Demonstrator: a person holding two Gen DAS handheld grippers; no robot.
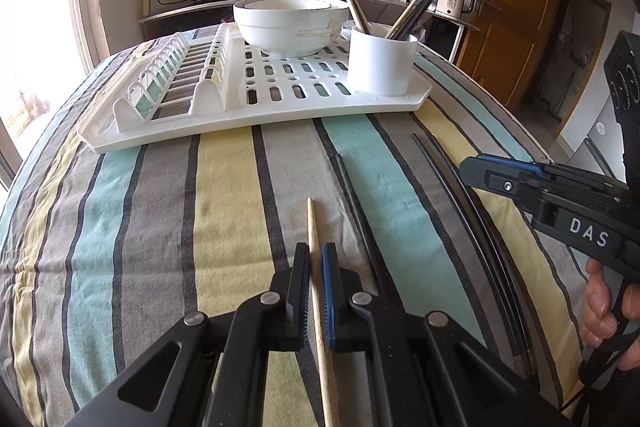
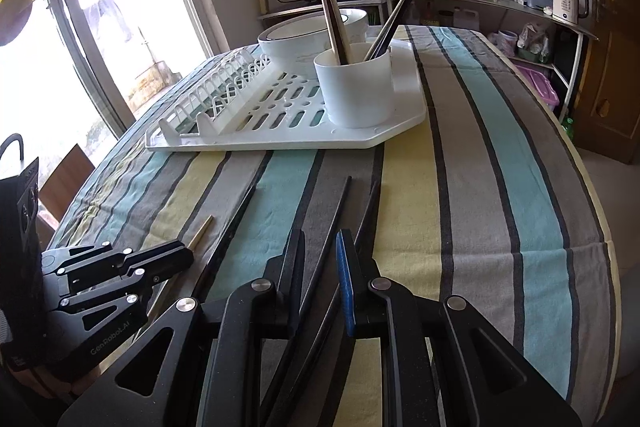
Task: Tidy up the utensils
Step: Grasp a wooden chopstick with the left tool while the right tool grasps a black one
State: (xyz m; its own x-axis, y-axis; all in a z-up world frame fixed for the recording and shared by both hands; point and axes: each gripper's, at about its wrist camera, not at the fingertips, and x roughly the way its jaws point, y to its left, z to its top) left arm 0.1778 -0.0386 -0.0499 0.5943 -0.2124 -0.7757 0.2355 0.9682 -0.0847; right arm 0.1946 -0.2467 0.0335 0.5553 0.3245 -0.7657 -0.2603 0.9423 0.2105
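Observation:
A pale wooden chopstick [image 1: 312, 223] lies on the striped tablecloth, and my left gripper [image 1: 315, 251] is shut on it near its far end. Three black chopsticks lie to its right; the nearest [image 1: 352, 207] is just beside my fingers. My right gripper [image 2: 320, 239] hangs low over them, open, with one black chopstick [image 2: 340, 203] running loose between its pads and another [image 2: 370, 203] under the right finger. A white cup [image 1: 382, 65] on the drying rack [image 1: 280, 115] holds several chopsticks. The left gripper [image 2: 188, 251] also shows in the right wrist view.
Stacked white bowls [image 1: 290, 27] sit on the rack behind the cup, with the plate slots [image 1: 168, 83] to the left. A hand [image 1: 604, 311] holds the right gripper's handle. Beyond the table are a counter with pots, bottles and a kettle, and a wooden door at the right.

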